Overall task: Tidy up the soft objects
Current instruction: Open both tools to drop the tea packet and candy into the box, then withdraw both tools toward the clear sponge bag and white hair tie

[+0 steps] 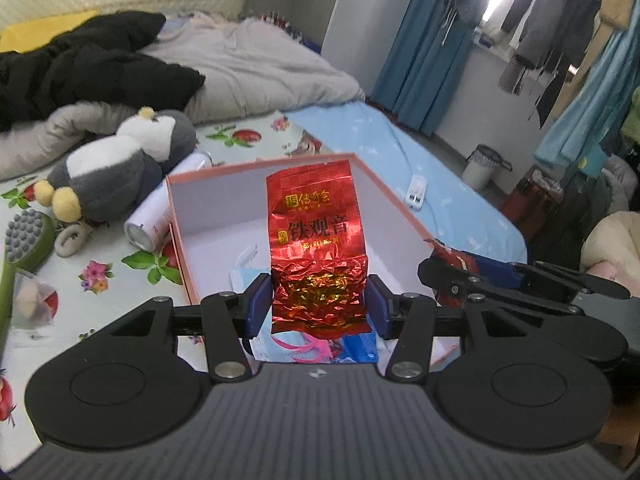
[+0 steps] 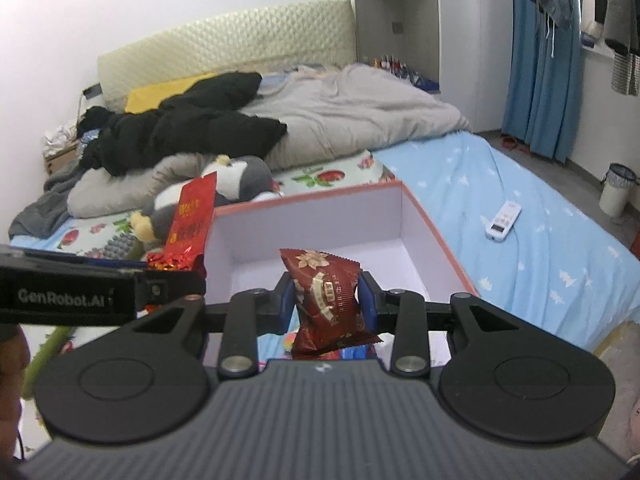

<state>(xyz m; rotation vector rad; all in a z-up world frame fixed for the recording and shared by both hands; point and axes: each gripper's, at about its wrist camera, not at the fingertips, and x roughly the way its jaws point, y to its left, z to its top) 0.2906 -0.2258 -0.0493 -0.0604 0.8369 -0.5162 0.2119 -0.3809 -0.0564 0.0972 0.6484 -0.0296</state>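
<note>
Left hand-held gripper clamps red "铁观音" tea pouch; right hand-held gripper clamps maroon snack packet.

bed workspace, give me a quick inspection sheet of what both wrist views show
surface: bed, floral and blue sheets
job's things: open box; red foil tea packet and dark red snack packet held over it; face masks inside
clutter: plush penguin, spray can, green brush, remote, black jacket, grey quilt
grippers: left tongs shut on tea packet; right tongs shut on snack packet
cables: nothing seen
surroundings: blue curtains, bin, hanging clothes
</note>
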